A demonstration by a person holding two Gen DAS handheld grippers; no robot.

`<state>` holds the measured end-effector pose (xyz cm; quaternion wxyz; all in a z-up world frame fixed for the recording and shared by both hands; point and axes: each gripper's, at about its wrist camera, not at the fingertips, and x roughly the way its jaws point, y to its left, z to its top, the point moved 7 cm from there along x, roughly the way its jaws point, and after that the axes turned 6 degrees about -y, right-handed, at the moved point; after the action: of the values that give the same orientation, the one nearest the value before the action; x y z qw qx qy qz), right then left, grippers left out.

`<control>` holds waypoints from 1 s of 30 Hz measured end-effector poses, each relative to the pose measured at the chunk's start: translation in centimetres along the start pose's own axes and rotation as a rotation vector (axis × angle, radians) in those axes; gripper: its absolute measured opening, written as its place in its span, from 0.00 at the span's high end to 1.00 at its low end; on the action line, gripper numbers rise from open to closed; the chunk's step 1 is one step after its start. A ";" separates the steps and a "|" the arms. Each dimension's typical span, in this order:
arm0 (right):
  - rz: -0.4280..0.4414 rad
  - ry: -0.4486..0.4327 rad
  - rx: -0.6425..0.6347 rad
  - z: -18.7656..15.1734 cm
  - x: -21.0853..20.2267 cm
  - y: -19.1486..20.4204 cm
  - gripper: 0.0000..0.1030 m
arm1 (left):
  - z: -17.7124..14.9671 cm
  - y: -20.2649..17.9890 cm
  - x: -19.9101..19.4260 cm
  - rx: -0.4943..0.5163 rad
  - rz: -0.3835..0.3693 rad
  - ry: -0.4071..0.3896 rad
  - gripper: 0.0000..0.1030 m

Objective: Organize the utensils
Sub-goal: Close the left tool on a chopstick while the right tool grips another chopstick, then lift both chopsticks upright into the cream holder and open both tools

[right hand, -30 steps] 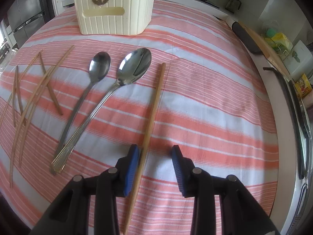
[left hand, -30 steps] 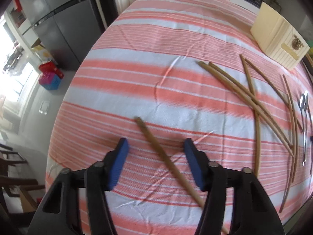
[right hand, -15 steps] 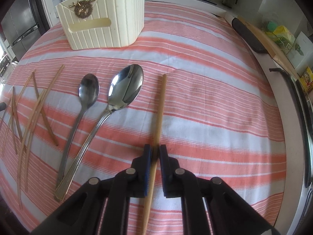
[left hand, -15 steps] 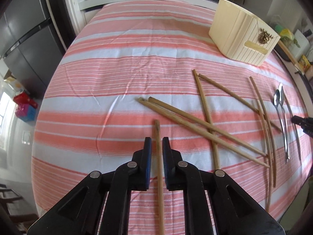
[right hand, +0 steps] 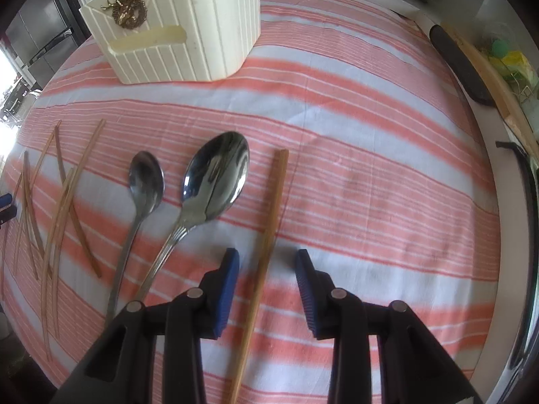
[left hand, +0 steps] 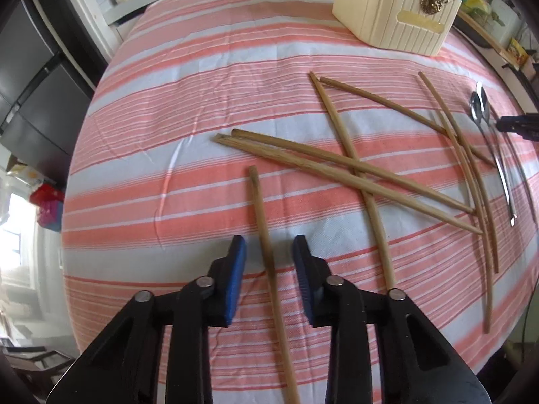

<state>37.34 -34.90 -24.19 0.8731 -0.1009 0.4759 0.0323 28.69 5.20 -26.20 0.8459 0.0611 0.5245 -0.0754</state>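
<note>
My left gripper (left hand: 268,245) points down at the striped tablecloth (left hand: 202,107). Its blue pads stand apart on either side of a wooden chopstick (left hand: 261,215) and do not touch it. Several more chopsticks (left hand: 353,168) lie crossed to its right. My right gripper (right hand: 267,259) straddles another chopstick (right hand: 277,195); its jaws are opening and the pads are clear of the stick. A large spoon (right hand: 219,171) and a small spoon (right hand: 146,181) lie left of that stick. The cream utensil holder (right hand: 188,33) stands upright beyond them.
The holder (left hand: 390,10) sits at the far right in the left wrist view. A dark fridge (left hand: 30,77) stands past the table's left edge. A wooden board and a dark handle (right hand: 461,70) run along the counter on the right.
Both grippers closed onto their chopsticks half a second ago and now stand apart again, the sticks lying on the cloth. The left wrist rolled; the right one moved closer to the holder.
</note>
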 end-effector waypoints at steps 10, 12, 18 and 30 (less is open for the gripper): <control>0.013 -0.165 0.086 4.5 -2.3 -0.3 0.94 | 3.4 0.9 -4.5 -0.116 -0.072 -0.188 0.97; 0.021 -0.255 0.085 4.7 -5.4 0.3 0.94 | 4.7 1.3 -7.4 -0.107 -0.068 -0.275 0.97; 0.022 -0.484 0.063 4.1 -14.6 2.8 0.94 | 7.0 1.0 -15.9 -0.098 -0.103 -0.503 0.97; 0.013 -0.873 0.035 7.5 -28.2 5.6 0.94 | 17.2 -2.3 -26.5 -0.058 -0.225 -0.785 0.98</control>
<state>27.28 -26.74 2.59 0.9938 -0.0599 0.0634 0.0696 31.77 1.49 5.09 0.9697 -0.0539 0.1670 -0.1702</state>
